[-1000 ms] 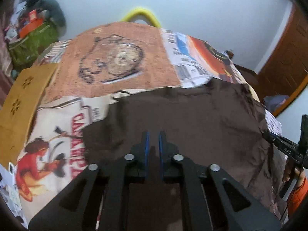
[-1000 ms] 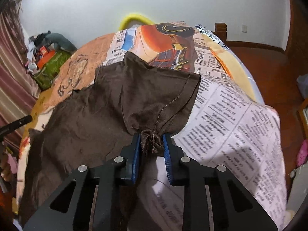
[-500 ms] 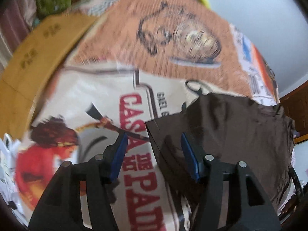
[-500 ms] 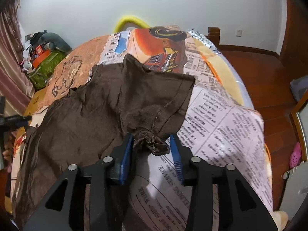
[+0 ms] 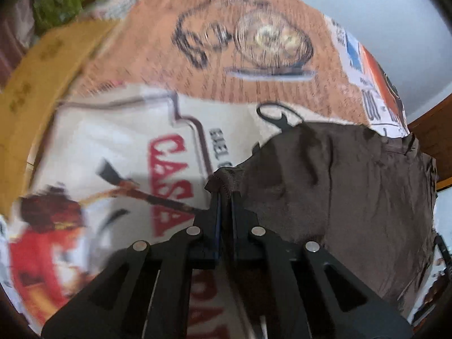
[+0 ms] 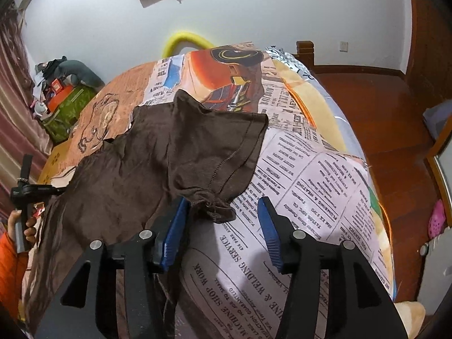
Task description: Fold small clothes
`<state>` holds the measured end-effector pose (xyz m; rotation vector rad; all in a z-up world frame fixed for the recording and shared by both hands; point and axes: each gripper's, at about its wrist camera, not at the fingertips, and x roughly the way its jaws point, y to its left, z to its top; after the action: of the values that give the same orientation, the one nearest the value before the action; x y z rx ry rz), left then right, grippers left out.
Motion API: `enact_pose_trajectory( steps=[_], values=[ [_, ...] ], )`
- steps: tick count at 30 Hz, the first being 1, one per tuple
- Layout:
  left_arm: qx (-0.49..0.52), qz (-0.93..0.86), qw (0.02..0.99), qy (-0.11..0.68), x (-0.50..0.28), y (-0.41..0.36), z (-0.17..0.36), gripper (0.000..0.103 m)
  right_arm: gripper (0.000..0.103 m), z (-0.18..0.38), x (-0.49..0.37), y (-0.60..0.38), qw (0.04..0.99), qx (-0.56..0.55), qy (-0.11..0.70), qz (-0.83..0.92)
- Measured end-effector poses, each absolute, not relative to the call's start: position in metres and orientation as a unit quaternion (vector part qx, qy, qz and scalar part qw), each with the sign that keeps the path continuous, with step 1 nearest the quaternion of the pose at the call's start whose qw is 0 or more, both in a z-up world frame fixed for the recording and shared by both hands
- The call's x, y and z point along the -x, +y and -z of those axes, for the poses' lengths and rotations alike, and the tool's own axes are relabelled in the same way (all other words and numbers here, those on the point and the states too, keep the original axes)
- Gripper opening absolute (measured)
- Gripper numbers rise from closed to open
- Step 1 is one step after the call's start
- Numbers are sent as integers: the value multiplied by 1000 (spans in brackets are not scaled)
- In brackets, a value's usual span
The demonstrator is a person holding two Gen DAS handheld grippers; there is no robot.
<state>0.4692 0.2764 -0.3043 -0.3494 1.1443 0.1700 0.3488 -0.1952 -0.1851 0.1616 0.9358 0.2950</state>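
Note:
A dark brown T-shirt [image 6: 135, 169] lies spread on a bed with a printed cover [image 6: 310, 175]. One sleeve [image 6: 220, 152] is folded in over the body, its bunched cuff lying between my right fingers. My right gripper [image 6: 223, 223] is open just above the cuff and holds nothing. In the left wrist view the shirt [image 5: 339, 186] lies to the right. My left gripper [image 5: 224, 197] is shut on the shirt's left corner. The left gripper also shows at the left edge of the right wrist view [image 6: 53, 189], at the shirt's edge.
The bed's right edge [image 6: 378, 197] drops to a red wooden floor [image 6: 381, 107]. A yellow tube [image 6: 186, 38] arches behind the bed's far end. Bags and clutter [image 6: 62, 90] sit on the floor at the far left. A wooden board [image 5: 36, 79] borders the bed's left side.
My right gripper opened and let go of the sleeve cuff, which now lies on the bed. My left gripper opened, moved left to the shirt's corner and shut on it.

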Motion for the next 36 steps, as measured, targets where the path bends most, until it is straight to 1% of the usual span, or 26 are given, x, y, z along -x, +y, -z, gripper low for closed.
enact_pose_trajectory(
  steps=[6, 9, 12, 16, 20, 25, 28, 30, 32, 33, 34, 35, 36],
  values=[
    [103, -119, 860, 485, -452, 278, 236, 5, 48, 178, -346, -195, 884, -78, 436, -150],
    [82, -106, 872, 470, -457, 262, 214, 5, 48, 177, -344, -196, 884, -83, 433, -155],
    [73, -81, 877, 469, -467, 237, 205, 5, 48, 178, -344, -197, 883, -86, 434, -158],
    [66, -37, 876, 477, -486, 193, 210, 5, 48, 181, -344, -199, 882, -89, 434, -160],
    [59, -9, 865, 499, -504, 157, 234, 5, 48, 181, -344, -201, 881, -87, 435, -166],
    [67, -17, 839, 540, -523, 142, 271, 6, 48, 179, -344, -205, 883, -92, 430, -166],
    [62, -14, 832, 551, -524, 137, 276, 7, 48, 178, -346, -206, 882, -96, 431, -167],
    [58, 7, 838, 542, -519, 136, 267, 13, 48, 178, -347, -204, 882, -92, 431, -167],
    [53, 14, 848, 527, -512, 139, 251, 28, 49, 178, -350, -202, 882, -87, 432, -165],
    [50, 13, 855, 517, -508, 141, 242, 32, 50, 178, -352, -201, 882, -87, 433, -163],
    [47, 10, 860, 508, -506, 143, 236, 40, 53, 178, -353, -201, 882, -87, 433, -161],
    [41, 4, 867, 496, -502, 146, 227, 44, 55, 178, -354, -201, 883, -88, 433, -161],
    [36, -1, 872, 488, -500, 149, 221, 45, 55, 177, -356, -200, 883, -88, 433, -160]
  ],
)
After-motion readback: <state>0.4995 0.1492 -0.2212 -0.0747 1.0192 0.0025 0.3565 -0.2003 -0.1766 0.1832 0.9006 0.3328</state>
